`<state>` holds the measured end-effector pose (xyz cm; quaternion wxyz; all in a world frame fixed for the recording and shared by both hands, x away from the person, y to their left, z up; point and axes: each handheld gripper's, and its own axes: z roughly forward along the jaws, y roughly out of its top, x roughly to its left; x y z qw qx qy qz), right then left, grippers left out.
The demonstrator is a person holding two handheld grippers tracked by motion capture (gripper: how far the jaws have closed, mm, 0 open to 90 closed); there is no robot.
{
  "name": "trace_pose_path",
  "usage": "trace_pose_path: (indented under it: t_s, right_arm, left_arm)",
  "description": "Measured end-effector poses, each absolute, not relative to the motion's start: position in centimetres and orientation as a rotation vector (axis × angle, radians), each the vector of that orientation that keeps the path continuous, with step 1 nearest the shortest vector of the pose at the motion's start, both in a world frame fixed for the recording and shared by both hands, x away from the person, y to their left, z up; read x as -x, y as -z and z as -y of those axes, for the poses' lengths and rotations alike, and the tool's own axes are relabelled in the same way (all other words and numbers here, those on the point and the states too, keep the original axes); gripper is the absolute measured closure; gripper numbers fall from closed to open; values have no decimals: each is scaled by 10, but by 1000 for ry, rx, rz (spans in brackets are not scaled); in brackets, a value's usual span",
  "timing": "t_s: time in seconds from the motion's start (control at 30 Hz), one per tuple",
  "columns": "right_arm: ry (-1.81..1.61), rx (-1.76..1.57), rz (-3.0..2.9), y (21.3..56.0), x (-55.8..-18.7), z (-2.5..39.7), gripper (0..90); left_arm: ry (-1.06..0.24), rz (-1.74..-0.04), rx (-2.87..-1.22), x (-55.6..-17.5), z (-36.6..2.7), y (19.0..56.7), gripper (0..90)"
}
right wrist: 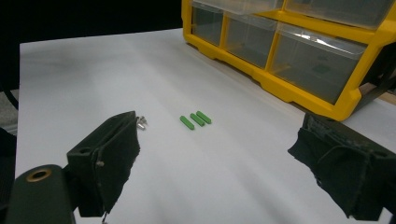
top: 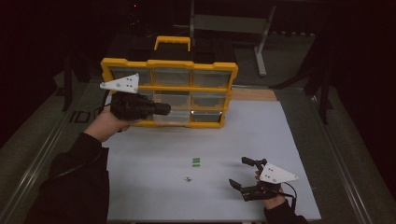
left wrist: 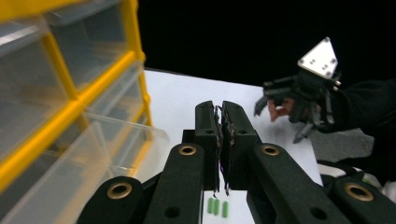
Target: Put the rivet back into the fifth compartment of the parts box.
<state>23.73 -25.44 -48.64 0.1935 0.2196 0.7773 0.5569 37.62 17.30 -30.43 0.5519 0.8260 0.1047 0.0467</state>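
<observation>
Three small green sticks [top: 196,162] lie side by side on the white sheet [top: 154,186] that covers my worktop, out in the open between my two hands. Just beside them, toward me, sits a tiny cluster of metal screws [top: 187,179]; in the right gripper view it lies close to my left-hand jaw. Farther back stands the yellow organizer [top: 169,88] with clear drawers, upright at the far edge of the sheet, its handle on top. One lower drawer [left wrist: 116,149] is pulled partway out, as the left gripper view shows.

My left gripper [top: 164,109] hangs in front of the organizer's lower row, jaws pressed together with nothing between them. My right gripper [top: 240,171] rests low over the near right part of the sheet, jaws spread wide and empty, pointing toward the green sticks, well apart from them.
</observation>
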Motion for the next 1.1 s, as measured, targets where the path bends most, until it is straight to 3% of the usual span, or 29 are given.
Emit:
trace_pose_path:
  t_s: [0.43, 1.1]
  right_arm:
    - [-1565, -621, -2180, 487, -238, 255, 123]
    - [-1563, -622, -2185, 488, -237, 255, 123]
  left_arm:
    - [-150, -376, -1955, -408, -174, 306, 847]
    - [-171, -557, -2194, -426, -153, 335, 845]
